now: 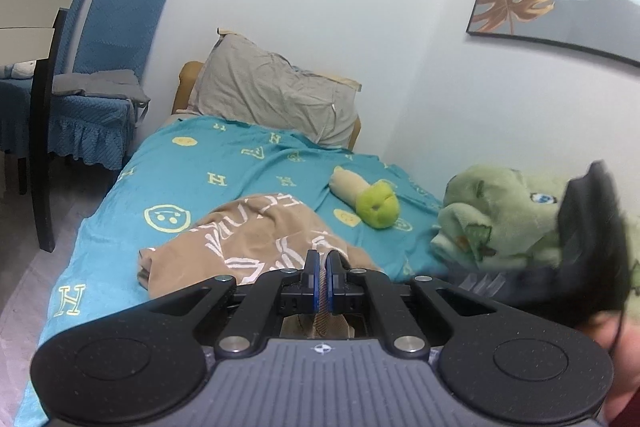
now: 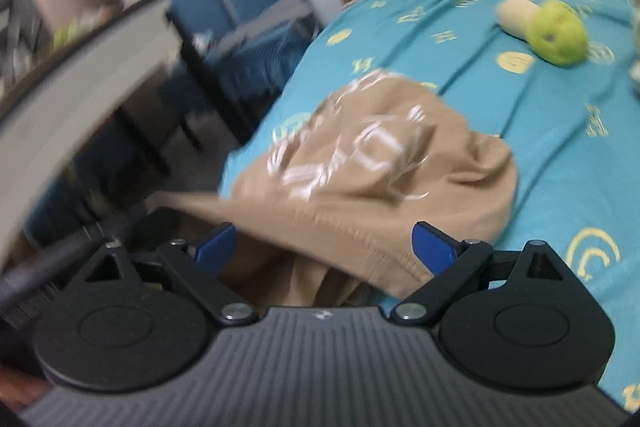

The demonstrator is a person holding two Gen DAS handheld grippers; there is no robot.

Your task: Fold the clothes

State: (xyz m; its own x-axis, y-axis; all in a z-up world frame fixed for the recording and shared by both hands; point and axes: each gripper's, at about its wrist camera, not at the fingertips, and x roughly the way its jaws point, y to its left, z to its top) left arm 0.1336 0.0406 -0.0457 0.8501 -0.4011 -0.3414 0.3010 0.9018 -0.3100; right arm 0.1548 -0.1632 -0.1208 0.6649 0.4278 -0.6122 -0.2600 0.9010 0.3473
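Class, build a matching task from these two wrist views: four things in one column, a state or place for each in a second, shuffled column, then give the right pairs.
Column A
1. left gripper
2. right gripper
3. grey pillow
4. green-headed plush toy

Column B
a. lying alone on the turquoise bedspread
b. shut on an edge of the tan garment
c. propped at the head of the bed
d. open, fingers either side of the tan cloth

Pairs: 1-b, 2-d, 3-c, 4-a
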